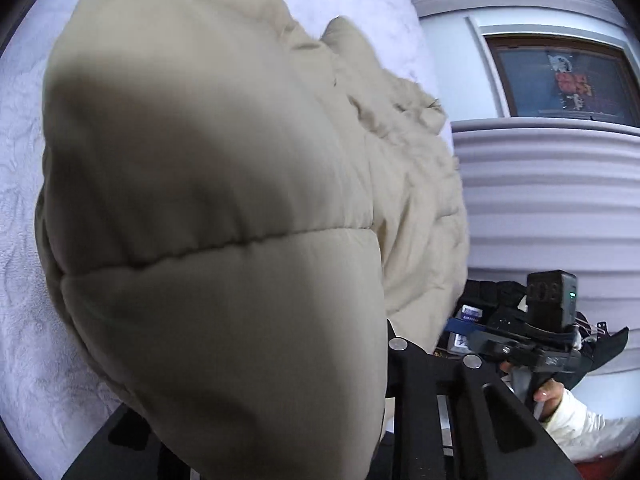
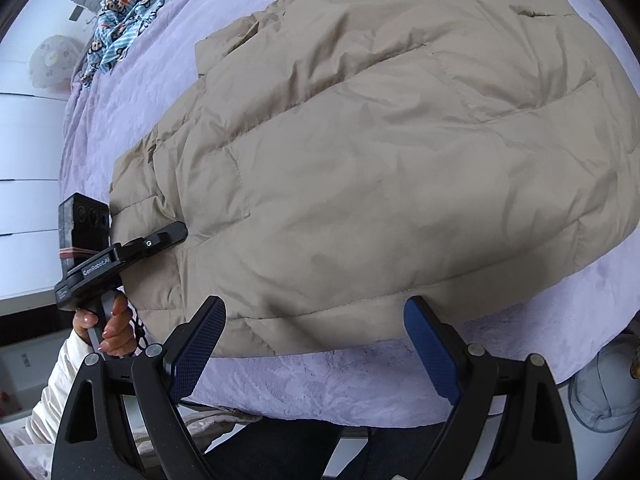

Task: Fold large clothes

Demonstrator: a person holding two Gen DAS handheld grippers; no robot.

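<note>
A beige puffer jacket [image 2: 380, 152] lies spread on a lavender bed cover [image 2: 320, 380]. Seen from the right wrist, my left gripper [image 2: 176, 234] is at the jacket's left edge, one black finger lying over the fabric, shut on that edge. In the left wrist view the raised jacket [image 1: 208, 200] bulges close to the lens and hides the fingertips; only the right finger's black base [image 1: 424, 380] shows. My right gripper [image 2: 316, 312] hovers at the jacket's near hem, its blue pads [image 2: 200, 344] wide apart with nothing between them. A hand in a white sleeve holds each gripper.
A blue patterned cloth [image 2: 124, 16] lies bunched at the bed's far left corner beside a white spotted round thing [image 2: 52, 60]. A grey ribbed panel [image 1: 552, 208] and a framed pane [image 1: 560, 80] stand past the bed. The bed's near edge [image 2: 340, 416] runs just beneath my right gripper.
</note>
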